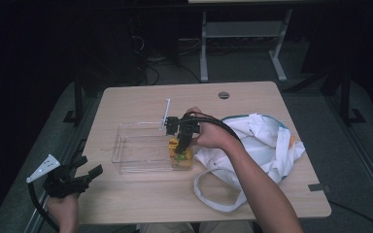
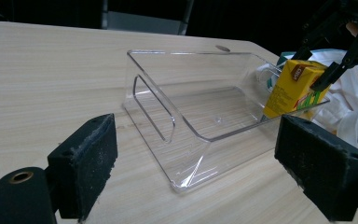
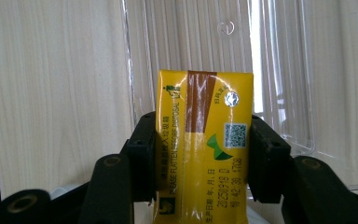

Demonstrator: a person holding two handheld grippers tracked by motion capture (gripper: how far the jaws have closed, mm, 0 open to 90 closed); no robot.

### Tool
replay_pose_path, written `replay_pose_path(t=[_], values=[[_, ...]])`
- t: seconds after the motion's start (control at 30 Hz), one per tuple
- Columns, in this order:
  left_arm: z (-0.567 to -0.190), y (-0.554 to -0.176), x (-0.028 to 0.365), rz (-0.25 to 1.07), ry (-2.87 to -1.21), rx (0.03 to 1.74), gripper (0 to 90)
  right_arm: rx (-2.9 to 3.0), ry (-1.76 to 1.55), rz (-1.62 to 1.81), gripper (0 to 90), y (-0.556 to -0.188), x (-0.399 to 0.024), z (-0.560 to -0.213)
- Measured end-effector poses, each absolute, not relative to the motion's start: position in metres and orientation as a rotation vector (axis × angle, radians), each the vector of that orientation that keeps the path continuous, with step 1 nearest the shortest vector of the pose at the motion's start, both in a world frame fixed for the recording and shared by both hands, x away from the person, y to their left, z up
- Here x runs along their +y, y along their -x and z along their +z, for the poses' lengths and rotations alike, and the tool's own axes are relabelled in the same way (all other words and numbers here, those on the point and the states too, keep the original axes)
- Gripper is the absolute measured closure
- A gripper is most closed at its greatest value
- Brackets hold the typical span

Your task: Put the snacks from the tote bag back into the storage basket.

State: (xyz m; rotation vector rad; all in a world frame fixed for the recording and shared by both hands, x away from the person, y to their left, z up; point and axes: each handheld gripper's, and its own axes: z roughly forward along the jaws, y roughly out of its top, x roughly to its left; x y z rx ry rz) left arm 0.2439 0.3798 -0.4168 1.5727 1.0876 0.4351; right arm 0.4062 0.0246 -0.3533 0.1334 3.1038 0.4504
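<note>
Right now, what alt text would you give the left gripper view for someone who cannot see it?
A clear plastic bin sits on a light wooden table, with the right gripper holding a yellow drink carton at the bin's far end. The left gripper stands open in front, and a white cloth bag lies behind.

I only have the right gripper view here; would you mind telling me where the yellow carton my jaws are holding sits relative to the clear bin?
Observer: In the high view the right gripper holds the yellow carton upright inside the clear bin, at the end nearest the white bag.
Operator: Thank you. Is anything else in the bin already?
Observer: The left gripper view shows the rest of the bin bare, with just the carton at its far end.
Operator: And where is the other gripper?
Observer: The left gripper is off the table's near left corner in the high view, jaws open, holding nothing.
</note>
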Motion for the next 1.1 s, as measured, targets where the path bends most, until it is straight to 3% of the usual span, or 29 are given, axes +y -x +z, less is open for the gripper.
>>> replay_pose_path(t=[1.1], values=[[-0.4167, -0.2441, 0.3791, 0.436, -1.580, 1.087, 12.5, 3.154, -0.160, 0.552, 49.8, -0.4032, 0.0154, -0.3473]])
